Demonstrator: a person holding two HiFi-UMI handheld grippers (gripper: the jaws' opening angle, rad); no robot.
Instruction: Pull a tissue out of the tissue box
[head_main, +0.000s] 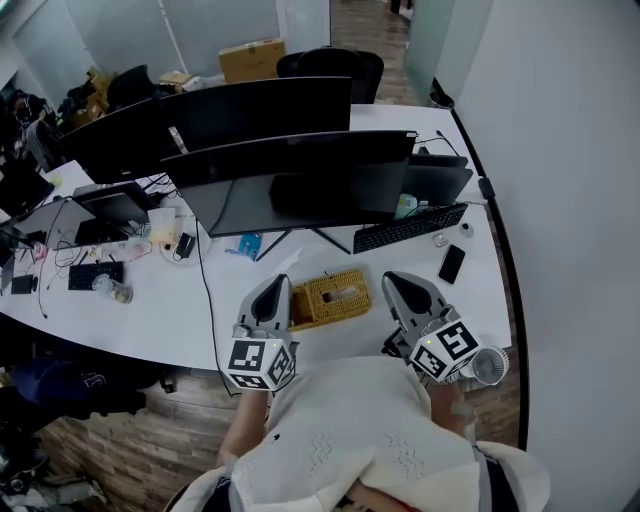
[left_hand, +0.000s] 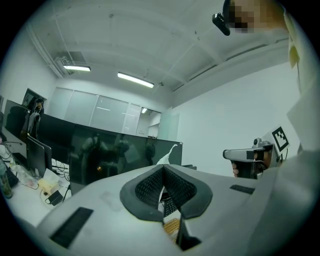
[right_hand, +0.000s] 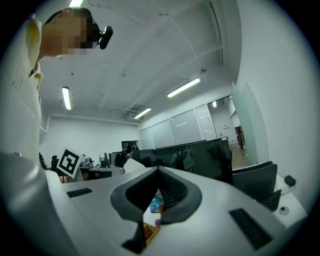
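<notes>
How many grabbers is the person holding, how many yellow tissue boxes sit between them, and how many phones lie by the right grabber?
Grippers: 2 (left gripper, right gripper)
Tissue box: 1
Phone: 1
Total: 4

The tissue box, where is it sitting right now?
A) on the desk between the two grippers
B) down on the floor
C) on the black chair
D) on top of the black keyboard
A: the head view shows the woven tissue box on the white desk, with the left gripper on one side and the right gripper on the other.
</notes>
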